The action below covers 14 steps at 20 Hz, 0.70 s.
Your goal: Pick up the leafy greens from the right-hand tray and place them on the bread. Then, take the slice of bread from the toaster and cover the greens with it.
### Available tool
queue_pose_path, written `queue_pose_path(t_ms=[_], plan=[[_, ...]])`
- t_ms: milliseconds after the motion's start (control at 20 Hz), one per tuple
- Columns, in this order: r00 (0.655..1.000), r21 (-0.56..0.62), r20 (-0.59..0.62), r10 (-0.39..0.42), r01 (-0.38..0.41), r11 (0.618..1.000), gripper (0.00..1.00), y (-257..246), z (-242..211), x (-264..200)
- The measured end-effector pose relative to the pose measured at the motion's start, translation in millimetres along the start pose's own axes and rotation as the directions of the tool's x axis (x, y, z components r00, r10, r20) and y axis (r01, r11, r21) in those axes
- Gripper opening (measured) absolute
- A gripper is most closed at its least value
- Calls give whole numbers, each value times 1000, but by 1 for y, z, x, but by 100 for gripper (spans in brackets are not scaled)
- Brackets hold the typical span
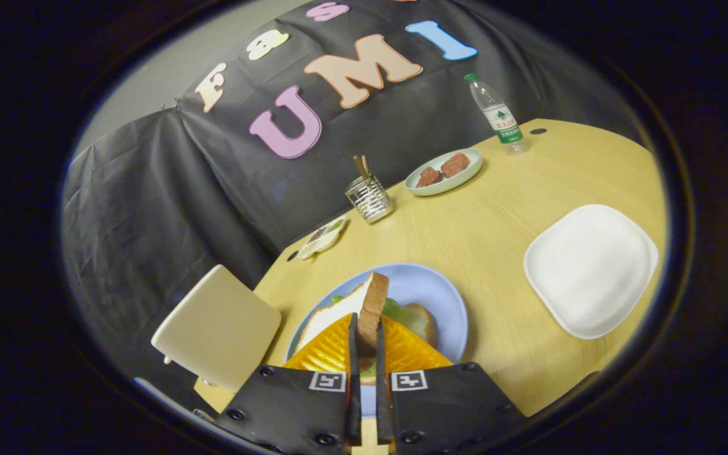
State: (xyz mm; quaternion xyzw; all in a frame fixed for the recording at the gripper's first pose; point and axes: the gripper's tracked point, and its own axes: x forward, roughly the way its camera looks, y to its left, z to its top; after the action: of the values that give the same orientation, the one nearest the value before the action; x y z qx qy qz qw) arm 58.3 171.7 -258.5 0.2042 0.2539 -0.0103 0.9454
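While clamped edge-on between both fingers of the hand-held gripper (367,344), bread slice (372,309) hangs just above the blue plate (440,297). Looks like the second step: leafy greens (395,308) already on the lower bread (329,316), white tray (591,268) to the right bare. Fingers pressed close together on the slice, crust side up and facing forward.

Next move, by judgement: tip the slice from upright to flat, lower onto the greens, line up with the bread underneath, then open. Risk of dragging the greens off or landing skewed, since the slice sits on its edge now.

Hard to make out: most of the lower bread and greens hidden behind the slice and the fingers. Can't tell whether the slice touches the greens or hovers. Orange ribbed surface (339,351) flanking the fingers unclear, possibly part of the tool. Toaster possibly the pale boxy thing (218,328) off the bench edge at left, can't confirm. Bench (497,215) also carries a green plate with two reddish pieces (444,170), a metal holder (369,197), a water bottle (497,114) and a small dish (321,239), contents unclear.
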Motion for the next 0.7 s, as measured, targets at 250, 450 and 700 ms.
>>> queue_pose_path(t_ms=[250,450,700], plan=[[1000,-76,10,-22,23,997,43,-8,6,-7],[999,-116,43,-32,37,993,71,-15,19,-20],[992,-153,123,-12,31,988,100,-17,50,-44]])
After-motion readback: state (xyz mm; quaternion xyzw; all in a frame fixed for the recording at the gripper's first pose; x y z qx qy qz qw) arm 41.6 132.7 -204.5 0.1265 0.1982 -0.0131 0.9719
